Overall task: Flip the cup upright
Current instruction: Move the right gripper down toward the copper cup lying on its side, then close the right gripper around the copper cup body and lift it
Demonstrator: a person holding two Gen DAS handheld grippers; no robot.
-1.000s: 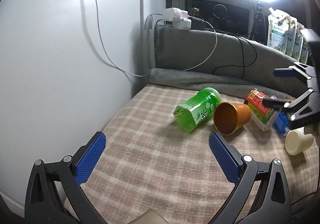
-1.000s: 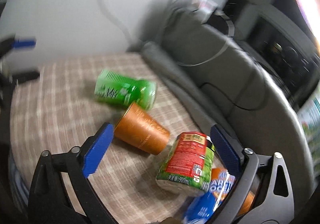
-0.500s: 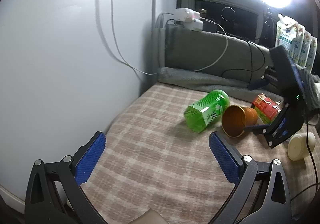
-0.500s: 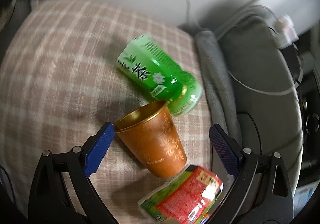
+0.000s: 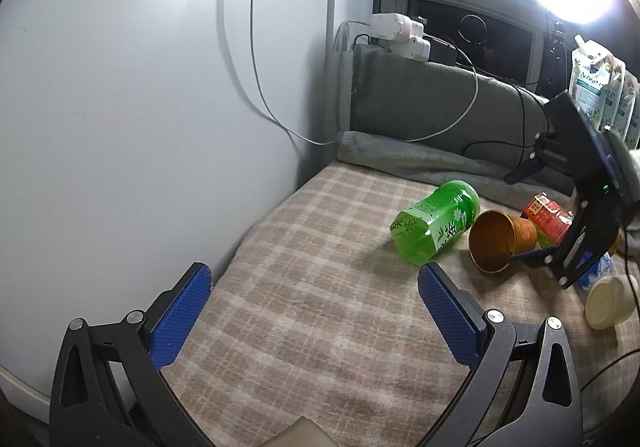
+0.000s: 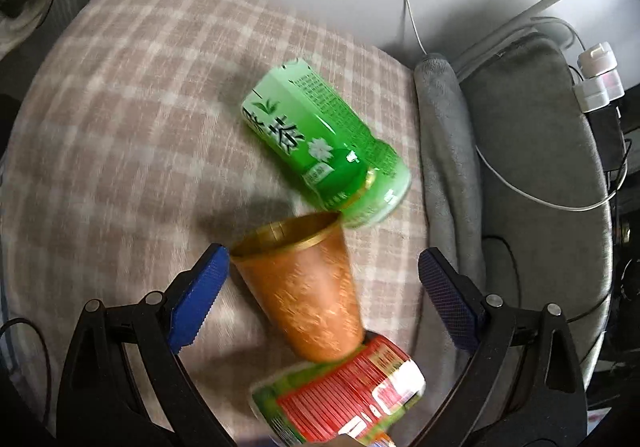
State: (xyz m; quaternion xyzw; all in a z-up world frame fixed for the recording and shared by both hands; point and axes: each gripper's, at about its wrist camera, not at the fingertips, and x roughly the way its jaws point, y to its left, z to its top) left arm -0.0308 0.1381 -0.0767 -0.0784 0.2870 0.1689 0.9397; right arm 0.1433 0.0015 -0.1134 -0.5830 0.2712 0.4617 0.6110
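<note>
In the left wrist view, my left gripper hangs spread wide with nothing between its fingers, well back over the checked blanket. The orange cup lies on its side far ahead of my right fingertip, mouth turned toward me, the green bottle just beside its rim. The white wall crowds my left finger; I judge open room lies only to the right.

In the right wrist view, my right gripper is spread around the cup, which sits between the fingers, rim just beside the left pad. I would centre it, close on the mid-body, then lift before rotating. The green bottle ahead touches the rim and the red packet presses the base, so tipping room looks tight.
</note>
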